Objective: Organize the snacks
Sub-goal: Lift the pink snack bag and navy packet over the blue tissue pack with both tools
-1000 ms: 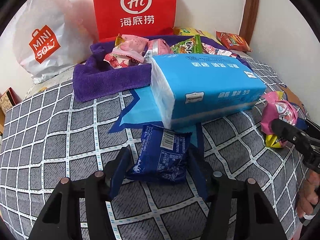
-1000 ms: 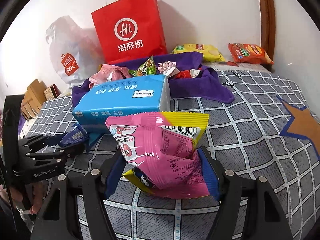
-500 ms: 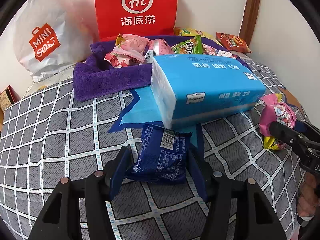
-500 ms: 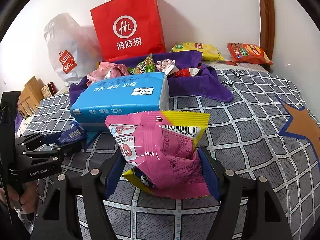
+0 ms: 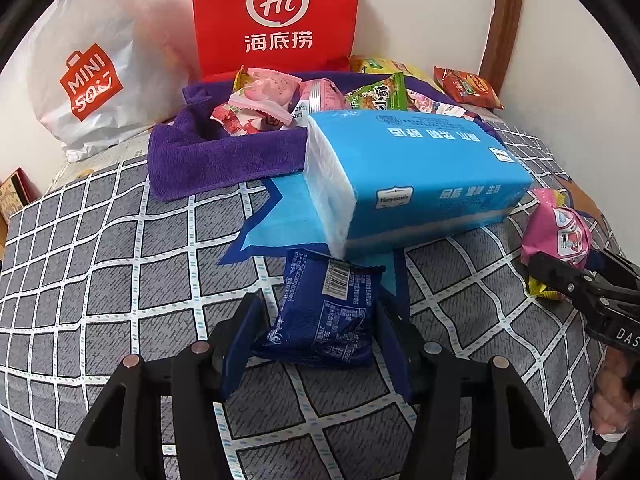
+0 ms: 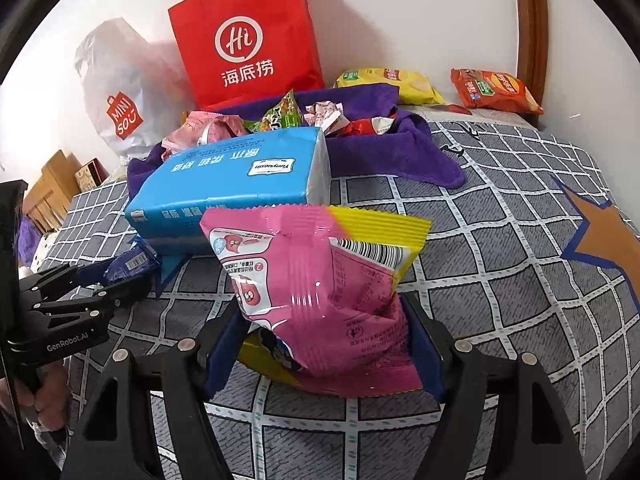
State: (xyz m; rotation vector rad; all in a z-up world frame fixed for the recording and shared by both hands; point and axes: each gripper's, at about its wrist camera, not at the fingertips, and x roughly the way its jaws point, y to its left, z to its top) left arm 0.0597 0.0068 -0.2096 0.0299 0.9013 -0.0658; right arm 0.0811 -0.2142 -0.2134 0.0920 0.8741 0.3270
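The left gripper [image 5: 320, 320] is clamped on a dark blue snack packet [image 5: 326, 312], its 2 blue-padded fingers [image 5: 240, 340] pressing the packet's sides just in front of the blue tissue pack [image 5: 416, 168]. The packet's barcode faces up and its far edge sits right at the foot of the tissue pack, above a blue star printed on the grey checked bedspread [image 5: 100, 260].

The right gripper [image 6: 324, 340] holds a pink and yellow snack bag [image 6: 320, 280], gripped at its lower half so the crimped top edge stands up in front of the camera. In the left wrist view this same bag shows at the far right, pinched by the other gripper, beside the tissue pack's right end.

Behind the tissue pack lies a purple towel [image 5: 216, 156] bunched into a nest that holds a heap of snacks: pink wrapped packets [image 5: 268, 92], a green packet [image 6: 280, 116] and a few crumpled red and white wrappers. A red paper bag [image 6: 248, 36] stands against the wall directly behind the towel, with a white plastic shopping bag [image 5: 92, 80] to its left. Further right on the bed, by the wall and the wooden frame, lie a yellow chip bag [image 6: 392, 84] and an orange chip bag [image 6: 496, 90], well apart from both grippers.
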